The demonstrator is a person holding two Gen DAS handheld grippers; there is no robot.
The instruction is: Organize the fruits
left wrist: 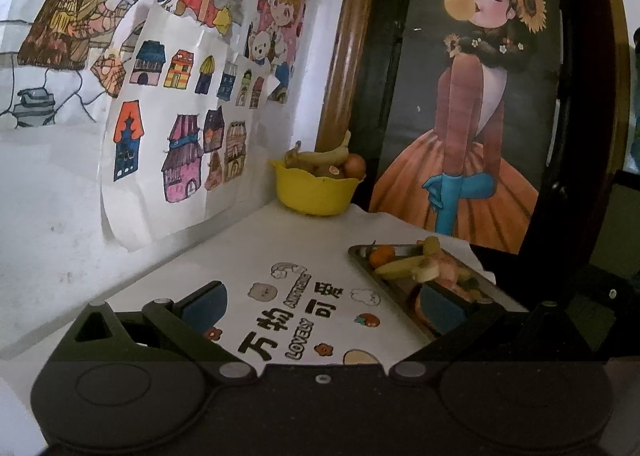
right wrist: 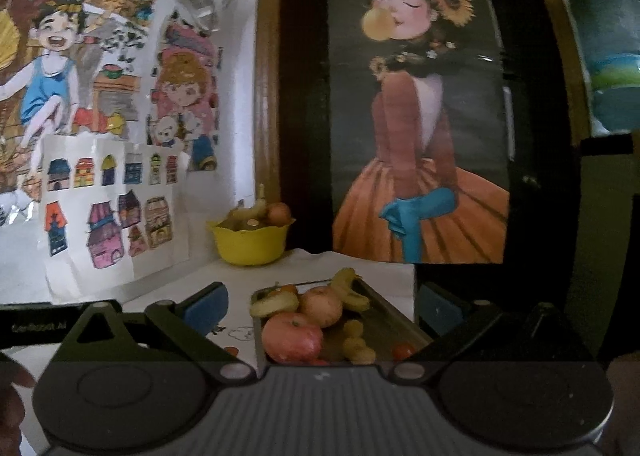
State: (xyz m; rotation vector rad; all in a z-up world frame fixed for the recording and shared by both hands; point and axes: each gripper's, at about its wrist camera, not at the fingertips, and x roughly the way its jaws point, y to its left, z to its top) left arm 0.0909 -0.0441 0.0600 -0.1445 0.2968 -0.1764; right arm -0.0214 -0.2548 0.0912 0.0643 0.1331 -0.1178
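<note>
This is a lived-in home, in a corner a child seems to use. The white wall on the left is covered with hand-coloured paper drawings of little houses, a laughing child and a girl with a teddy bear. At the far side a large wood-framed picture of a girl in an orange dress leans upright. The counter wears a white cloth printed with cartoon animals and lettering, and a scalloped yellow plastic bowl of fruit sits in its far corner.
</note>
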